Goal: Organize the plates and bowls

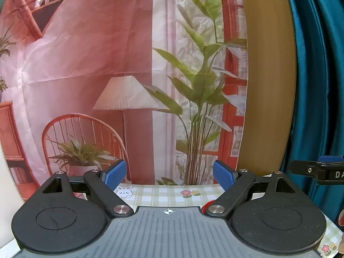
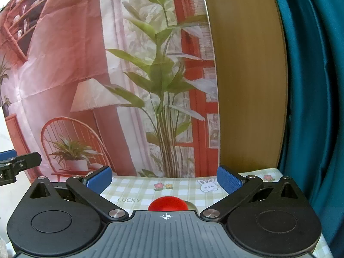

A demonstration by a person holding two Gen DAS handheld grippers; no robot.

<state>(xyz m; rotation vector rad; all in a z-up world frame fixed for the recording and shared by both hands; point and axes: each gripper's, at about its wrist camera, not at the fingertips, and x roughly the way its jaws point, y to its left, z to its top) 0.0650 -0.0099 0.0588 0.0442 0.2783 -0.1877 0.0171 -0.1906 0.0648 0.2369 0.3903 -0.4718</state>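
My left gripper (image 1: pixel 169 175) stands open above the checked tablecloth (image 1: pixel 163 194), nothing between its blue pads (image 1: pixel 115 173). My right gripper (image 2: pixel 164 179) is open too, its pads (image 2: pixel 229 180) wide apart and empty. A red rounded dish (image 2: pixel 167 203), a bowl or plate, lies on the cloth (image 2: pixel 137 191) just beyond the right gripper's body, half hidden by it. A sliver of the same red (image 1: pixel 208 204) peeks beside the left gripper's right arm. Each gripper shows at the edge of the other's view: the right one (image 1: pixel 322 172), the left one (image 2: pixel 15 163).
A printed backdrop (image 1: pixel 107 75) with a chair, lamp and plant hangs right behind the table's far edge. A wooden panel (image 2: pixel 247 75) and a teal curtain (image 2: pixel 311 86) stand to the right. Fingertips of a hand (image 1: pixel 340 219) show at the far right.
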